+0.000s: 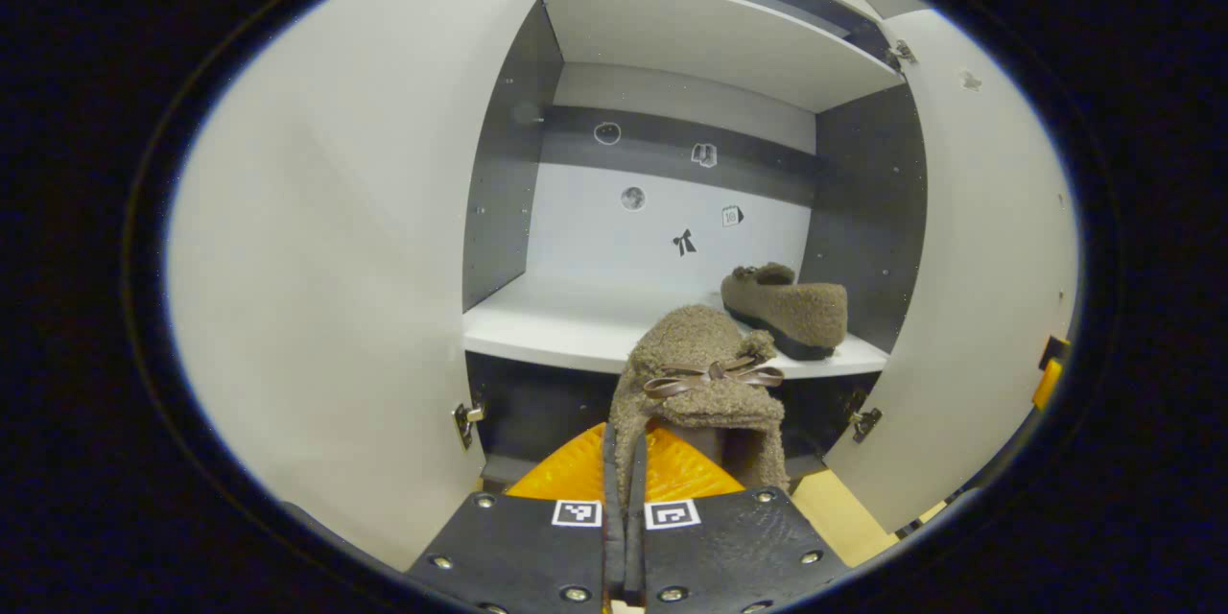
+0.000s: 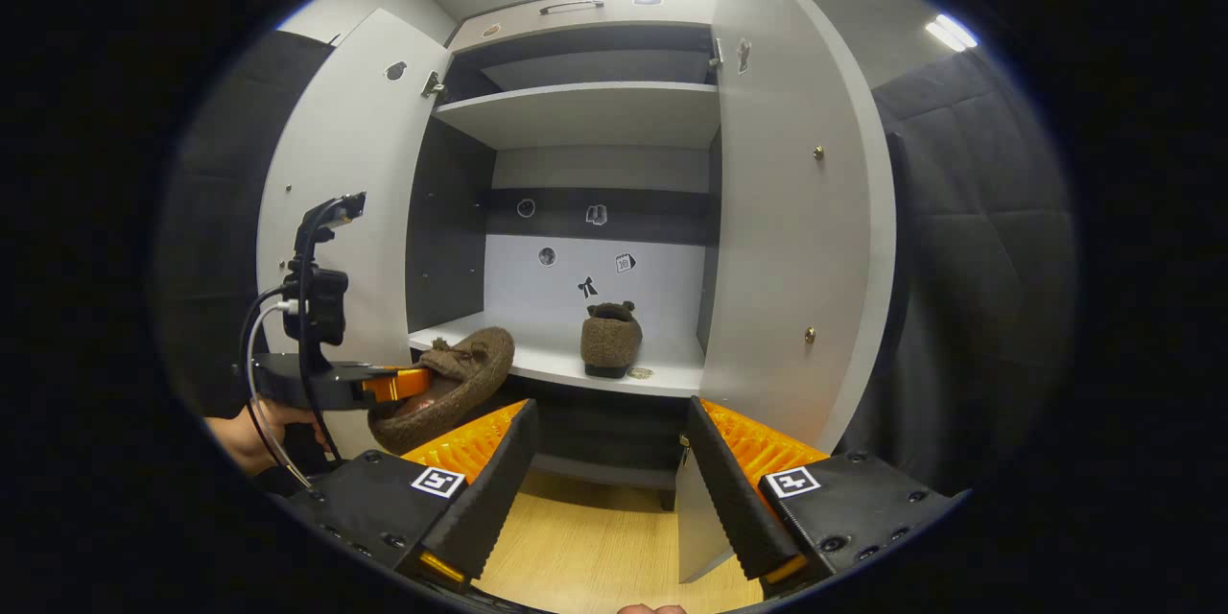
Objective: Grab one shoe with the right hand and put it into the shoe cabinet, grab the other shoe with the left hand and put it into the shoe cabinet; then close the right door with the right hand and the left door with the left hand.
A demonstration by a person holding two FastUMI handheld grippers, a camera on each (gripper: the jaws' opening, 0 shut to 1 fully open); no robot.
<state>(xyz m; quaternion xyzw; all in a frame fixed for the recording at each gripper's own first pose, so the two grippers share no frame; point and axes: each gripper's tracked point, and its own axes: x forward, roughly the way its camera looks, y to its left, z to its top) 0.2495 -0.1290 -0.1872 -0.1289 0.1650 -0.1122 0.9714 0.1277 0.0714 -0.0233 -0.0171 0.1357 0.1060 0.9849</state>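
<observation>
Your left hand-held gripper (image 1: 624, 518) pinches a fuzzy brown slipper (image 1: 696, 384) by its edge, just before the shoe cabinet's middle shelf (image 1: 566, 331). The other slipper (image 2: 611, 339) sits on that shelf. Your right hand-held gripper (image 2: 614, 480) gapes wide, holding nothing.

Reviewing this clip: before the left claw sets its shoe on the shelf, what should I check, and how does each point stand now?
1. Held shoe clamped in left claw: ok.
2. First shoe already on shelf: ok.
3. Free shelf space left of first shoe: ok.
4. Left door and right door open wide: ok.
5. Right claw open, back from the cabinet: ok.
6. Held shoe above shelf edge height: cannot tell.
</observation>
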